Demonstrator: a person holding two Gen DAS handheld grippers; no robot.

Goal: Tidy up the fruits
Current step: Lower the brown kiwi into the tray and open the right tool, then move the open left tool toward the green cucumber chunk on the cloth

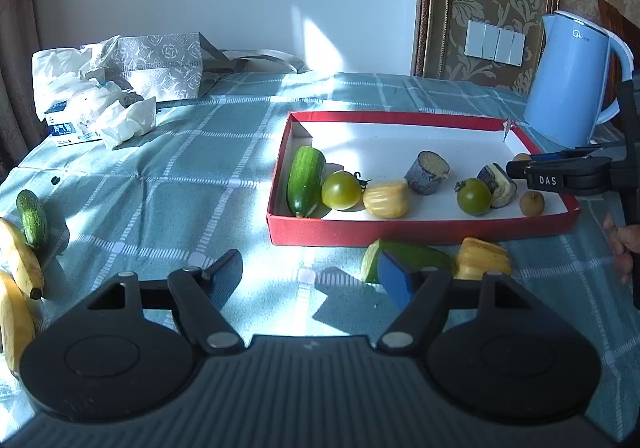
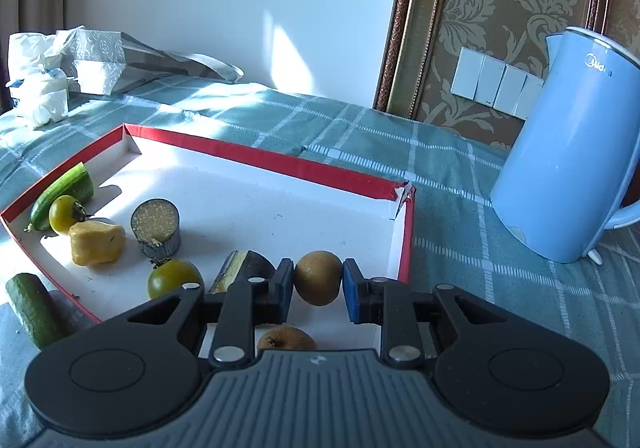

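A red-rimmed white tray (image 1: 420,234) holds a cucumber (image 1: 305,180), two green tomatoes (image 1: 341,190), a yellow fruit piece (image 1: 387,198), two eggplant chunks (image 1: 427,172) and a small brown fruit (image 1: 532,203). My right gripper (image 2: 318,280) is shut on another small brown fruit (image 2: 318,278) just above the tray's near right corner. It enters the left wrist view from the right (image 1: 516,168). My left gripper (image 1: 312,274) stands open and empty over the cloth, in front of the tray. Beyond its right finger lie a cut cucumber piece (image 1: 412,256) and a yellow fruit piece (image 1: 484,258).
A blue kettle (image 1: 568,80) stands right of the tray. At the table's left edge lie a small cucumber (image 1: 32,218) and bananas (image 1: 22,264). Tissues (image 1: 88,96) and a patterned bag (image 1: 160,64) sit at the back left. A person's fingers (image 1: 620,248) show at the right.
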